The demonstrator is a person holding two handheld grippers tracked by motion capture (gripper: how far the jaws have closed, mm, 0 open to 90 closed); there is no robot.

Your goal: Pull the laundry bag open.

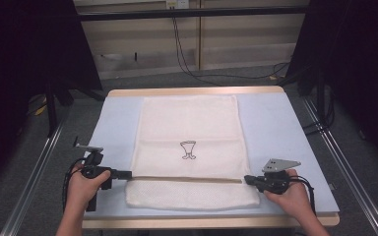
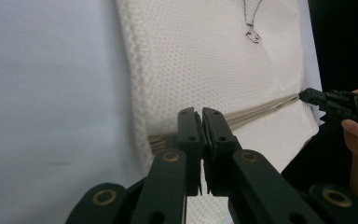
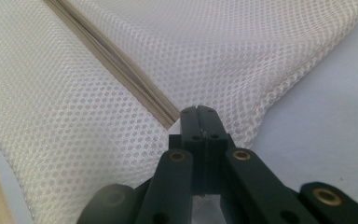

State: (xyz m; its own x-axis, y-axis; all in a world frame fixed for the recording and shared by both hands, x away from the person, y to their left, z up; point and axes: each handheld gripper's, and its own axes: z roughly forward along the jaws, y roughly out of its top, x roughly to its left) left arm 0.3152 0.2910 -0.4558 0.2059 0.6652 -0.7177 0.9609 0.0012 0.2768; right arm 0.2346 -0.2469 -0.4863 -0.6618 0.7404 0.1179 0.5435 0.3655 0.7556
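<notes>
A white mesh bag (image 1: 187, 123) lies flat on the pale blue table top (image 1: 275, 123), with a black goblet-like drawing (image 1: 188, 149) in its middle. A beige strip (image 1: 187, 179) runs across it near the front. My left gripper (image 1: 129, 173) is at the strip's left end. In the left gripper view its jaws (image 2: 201, 112) are shut, with the bag (image 2: 205, 60) and the strip (image 2: 261, 109) pinched at the tips. My right gripper (image 1: 247, 179) is at the strip's right end. Its jaws (image 3: 199, 109) are shut on the mesh (image 3: 214, 51), just beside the strip (image 3: 116, 60).
The table's wooden front edge (image 1: 202, 222) lies just below the bag. Metal rails (image 1: 34, 177) run along the floor on both sides. Black cables (image 1: 187, 59) trail down the back wall, and dark curtains stand at left and right.
</notes>
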